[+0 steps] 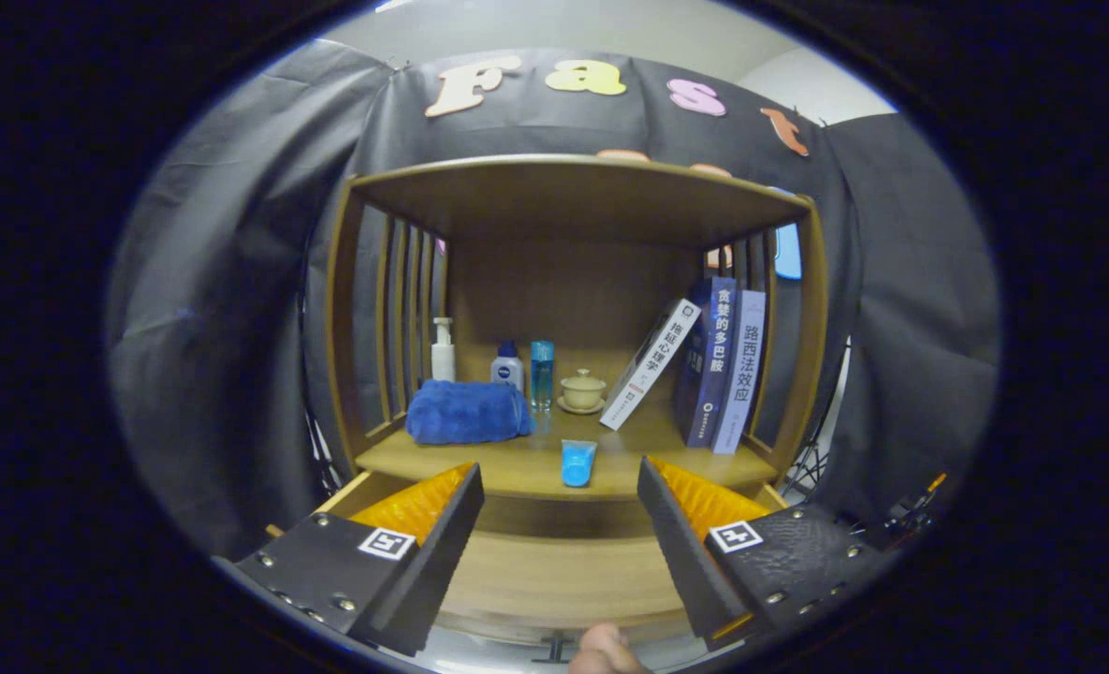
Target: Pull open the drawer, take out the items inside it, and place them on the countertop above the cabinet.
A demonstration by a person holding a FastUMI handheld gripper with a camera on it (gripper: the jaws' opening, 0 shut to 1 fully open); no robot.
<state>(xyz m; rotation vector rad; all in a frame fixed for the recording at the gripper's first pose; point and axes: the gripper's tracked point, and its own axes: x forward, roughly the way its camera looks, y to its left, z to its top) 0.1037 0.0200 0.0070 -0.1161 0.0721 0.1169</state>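
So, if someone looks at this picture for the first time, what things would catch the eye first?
Probably the open tongs, spread wide and holding nothing, above the open drawer. Just beyond them a blue tube lies on the countertop. Further back a blue towel lies left of the bottles, and three books stand by the right side, one leaning.

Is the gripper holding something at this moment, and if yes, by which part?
Nothing is held. The gripper is open, its fingers wide apart over the open drawer. The blue tube lies beyond them on the countertop, untouched.
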